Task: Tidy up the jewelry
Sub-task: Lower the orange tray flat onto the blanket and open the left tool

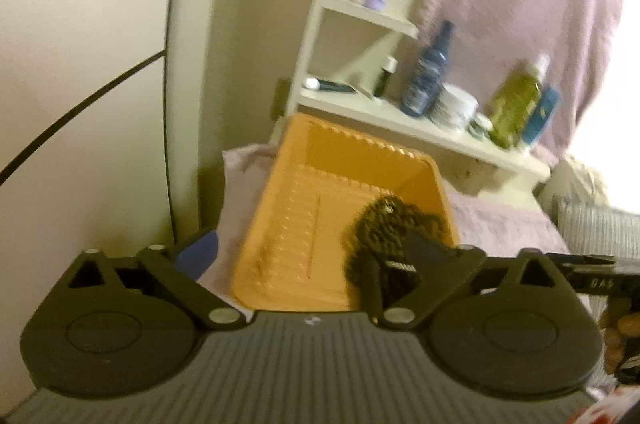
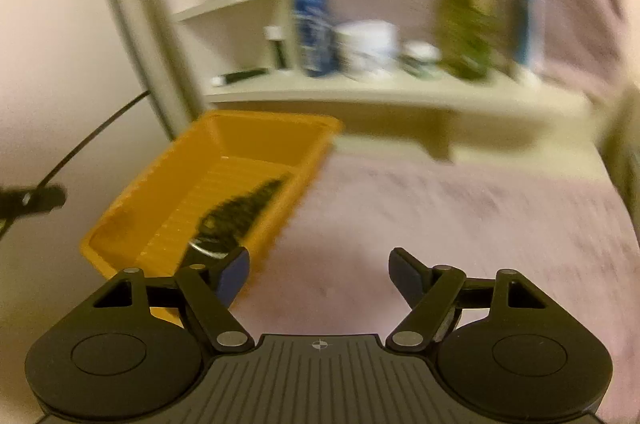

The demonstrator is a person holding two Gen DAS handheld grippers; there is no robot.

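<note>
An orange plastic tray [image 1: 296, 236] rests on a pink cloth [image 2: 440, 244] by the wall. A dark chain necklace [image 1: 384, 224] lies bunched at the tray's right side; in the right wrist view the necklace [image 2: 240, 212] stretches along the tray [image 2: 160, 216] floor. My left gripper [image 1: 308, 252] is wide open over the tray's near end, with nothing pinched. My right gripper [image 2: 320, 272] is open above the cloth, just right of the tray, and its left finger [image 2: 234, 274] covers the chain's near end. Both views are blurred.
A white shelf unit [image 1: 400, 120] behind the tray carries a blue spray bottle [image 1: 428, 72], a white jar [image 1: 456, 108] and a green bottle [image 1: 516, 104]. A black cable [image 1: 80, 112] runs along the wall at left. Striped fabric [image 1: 600, 228] lies at right.
</note>
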